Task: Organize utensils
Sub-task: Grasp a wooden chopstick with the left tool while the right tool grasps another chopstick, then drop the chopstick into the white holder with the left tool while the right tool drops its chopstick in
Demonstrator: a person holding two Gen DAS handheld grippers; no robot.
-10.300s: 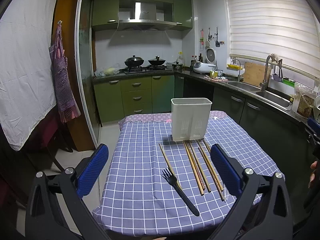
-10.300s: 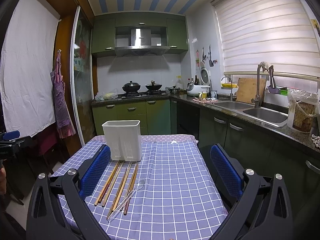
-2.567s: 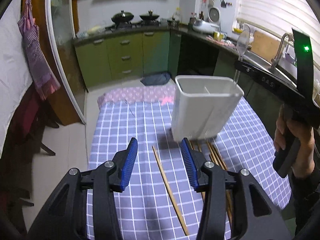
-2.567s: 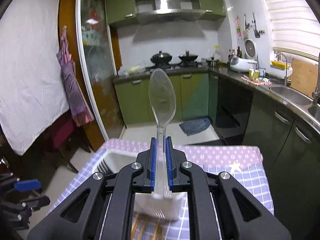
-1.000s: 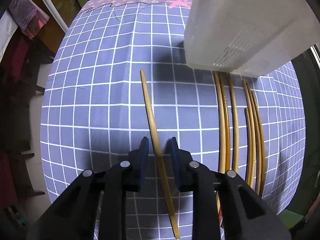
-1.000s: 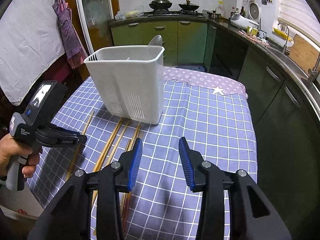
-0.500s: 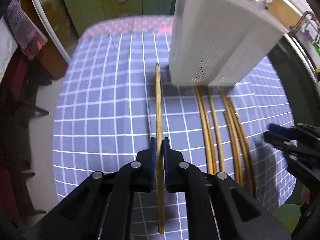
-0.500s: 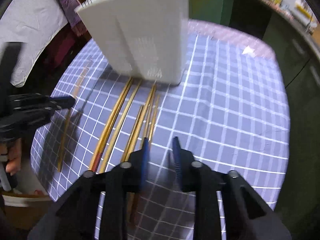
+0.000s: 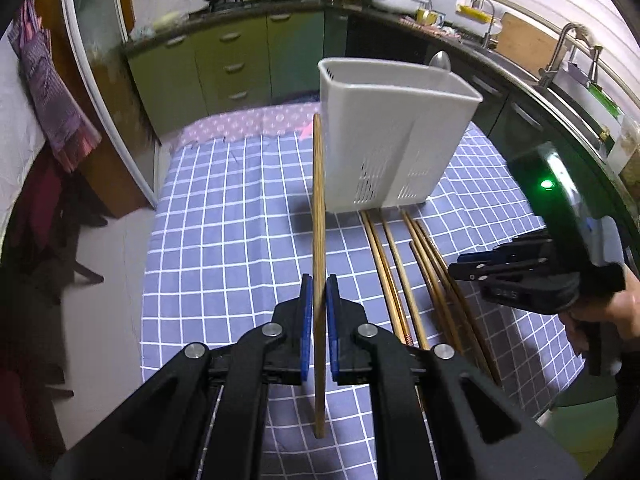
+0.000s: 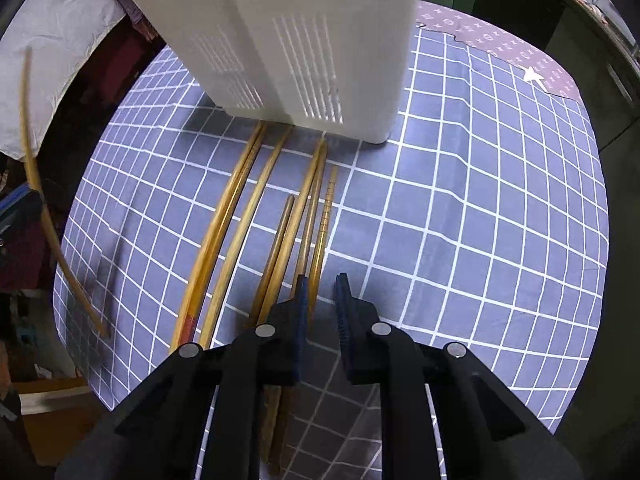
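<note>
My left gripper (image 9: 315,312) is shut on a wooden chopstick (image 9: 318,240) and holds it above the checked tablecloth (image 9: 224,240), its far tip near the white utensil holder (image 9: 384,144). A clear spoon (image 9: 439,60) stands in the holder. Several chopsticks (image 10: 280,216) lie on the cloth in front of the holder (image 10: 300,40). My right gripper (image 10: 322,300) hangs low over their near ends, slightly open, with the rightmost chopstick (image 10: 323,224) between its fingers. The held chopstick (image 10: 44,208) also shows at the far left in the right wrist view.
Green kitchen cabinets (image 9: 240,64) and a stove stand beyond the table. A counter with a sink (image 9: 560,76) runs along the right. A chair and hanging cloth (image 9: 48,92) are at the left. The table edge is close on the left and right.
My left gripper has lifted the single chopstick off the cloth and levelled out. My right gripper has dropped to the chopstick bundle and narrowed its opening.
</note>
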